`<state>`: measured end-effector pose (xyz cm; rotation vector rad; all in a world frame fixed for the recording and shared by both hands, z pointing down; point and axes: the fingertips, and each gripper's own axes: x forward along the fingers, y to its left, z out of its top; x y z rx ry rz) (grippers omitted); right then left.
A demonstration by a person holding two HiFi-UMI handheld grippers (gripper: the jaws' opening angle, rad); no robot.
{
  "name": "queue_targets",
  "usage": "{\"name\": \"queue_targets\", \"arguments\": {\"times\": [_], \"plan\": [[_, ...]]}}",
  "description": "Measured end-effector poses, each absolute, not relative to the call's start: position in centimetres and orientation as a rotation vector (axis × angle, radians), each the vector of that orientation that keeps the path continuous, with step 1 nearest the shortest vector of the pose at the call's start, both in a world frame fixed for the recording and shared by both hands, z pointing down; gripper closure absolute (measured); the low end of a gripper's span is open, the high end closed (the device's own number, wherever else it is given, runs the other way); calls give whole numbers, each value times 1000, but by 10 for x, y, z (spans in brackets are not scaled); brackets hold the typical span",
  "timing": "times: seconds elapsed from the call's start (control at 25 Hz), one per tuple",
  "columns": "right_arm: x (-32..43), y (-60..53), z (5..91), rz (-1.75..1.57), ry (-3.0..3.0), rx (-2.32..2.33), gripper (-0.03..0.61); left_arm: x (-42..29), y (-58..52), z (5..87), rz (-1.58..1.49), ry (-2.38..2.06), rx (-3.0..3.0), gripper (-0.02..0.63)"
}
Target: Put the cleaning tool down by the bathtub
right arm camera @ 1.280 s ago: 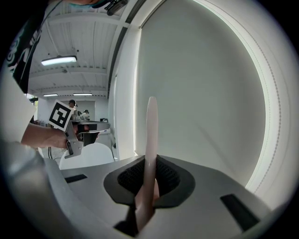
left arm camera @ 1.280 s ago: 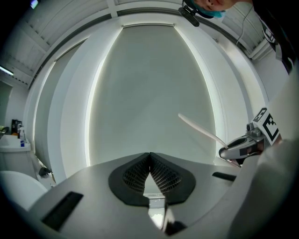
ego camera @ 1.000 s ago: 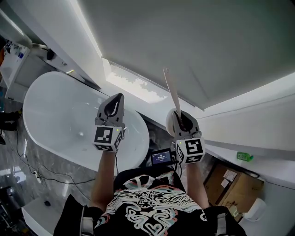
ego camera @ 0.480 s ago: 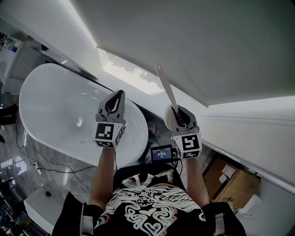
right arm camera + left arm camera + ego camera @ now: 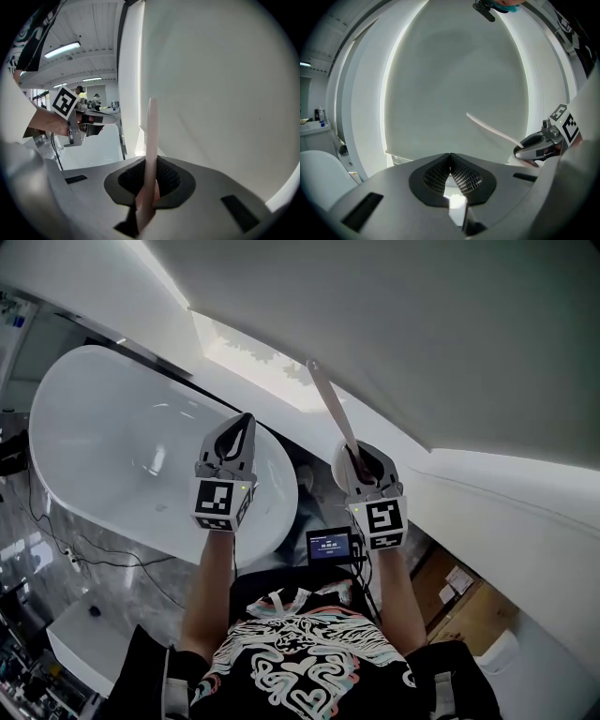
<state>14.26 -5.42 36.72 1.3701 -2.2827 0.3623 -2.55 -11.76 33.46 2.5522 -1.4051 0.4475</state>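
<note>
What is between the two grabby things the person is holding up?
In the head view, the rounded end of the bathtub shows in the gap between the left hand-held gripper and the right hand-held gripper, which holds the cleaning tool.

Mock bathroom in a hall, white freestanding bathtub (image 5: pixel 122 446), marble floor (image 5: pixel 122 577), strip lights (image 5: pixel 63 49)

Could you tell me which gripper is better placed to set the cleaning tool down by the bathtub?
Right. The right gripper is shut on the cleaning tool, whose pale handle juts past its jaws. The left gripper is shut on nothing, though it is nearer the bathtub.
</note>
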Motion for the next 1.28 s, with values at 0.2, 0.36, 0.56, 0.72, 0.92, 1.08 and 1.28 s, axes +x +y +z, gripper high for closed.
{"name": "queue_targets", "arguments": {"times": [0.2, 0.36, 0.56, 0.72, 0.92, 1.08, 1.28], "plan": [[140, -59, 384, 373, -2276, 1325, 520, -26, -122, 352, 468, -1408, 2523, 597], [136, -62, 403, 375, -2261, 1273, 520, -26, -124, 373, 483, -1397, 2490, 597], [132, -69, 429, 418, -2259, 1236, 520, -25, -127, 400, 509, -1372, 2467, 597], [130, -69, 445, 433, -2264, 1205, 520, -27, -125, 417, 521, -1367, 2439, 597], [128, -73, 474, 441, -2240, 1151, 520, -24, -125, 439, 533, -1340, 2422, 597], [123, -78, 491, 487, -2230, 1115, 520, -26, -128, 456, 516, -1327, 2380, 597], [115, -92, 508, 503, -2208, 1086, 520, -33, -139, 482, 527, -1323, 2329, 597]]}}
